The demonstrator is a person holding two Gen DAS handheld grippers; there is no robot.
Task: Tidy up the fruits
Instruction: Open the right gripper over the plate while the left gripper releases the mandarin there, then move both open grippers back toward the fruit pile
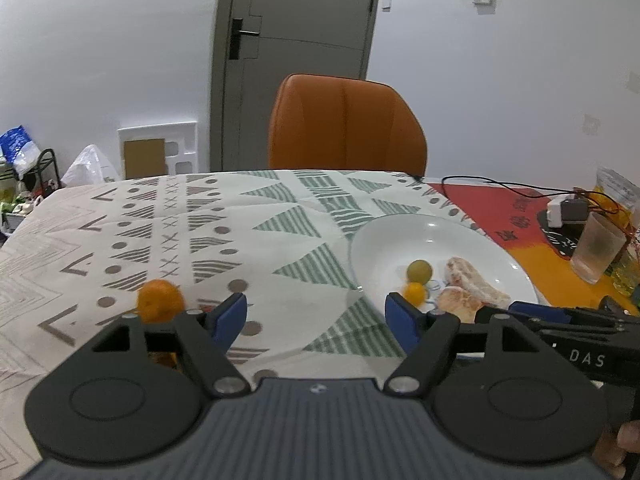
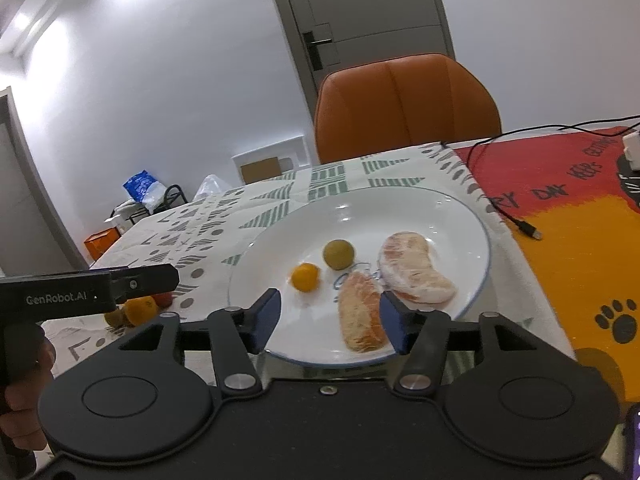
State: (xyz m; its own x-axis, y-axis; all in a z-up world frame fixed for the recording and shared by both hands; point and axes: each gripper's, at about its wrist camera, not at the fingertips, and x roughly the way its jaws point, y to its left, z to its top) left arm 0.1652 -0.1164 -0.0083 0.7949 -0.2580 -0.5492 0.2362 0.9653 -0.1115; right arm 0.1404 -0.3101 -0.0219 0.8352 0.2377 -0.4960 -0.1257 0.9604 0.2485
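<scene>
A white plate (image 2: 460, 216) on the patterned tablecloth holds a small orange fruit (image 2: 305, 277), a green round fruit (image 2: 338, 254) and two peeled pomelo segments (image 2: 416, 274), (image 2: 360, 312). The plate also shows in the left wrist view (image 1: 400, 236). My right gripper (image 2: 330, 322) is open and empty, just above the plate's near rim. My left gripper (image 1: 316, 320) is open and empty over the cloth left of the plate. An orange mandarin (image 1: 160, 300) lies on the cloth by the left finger. More fruits (image 2: 138, 310) lie under the left gripper's body in the right wrist view.
An orange chair (image 1: 346, 126) stands at the table's far edge. A red and orange mat (image 2: 568, 208) with a black cable (image 2: 520, 222) lies right of the plate. A plastic cup (image 1: 598, 246) and a white charger (image 1: 560, 208) stand at the far right.
</scene>
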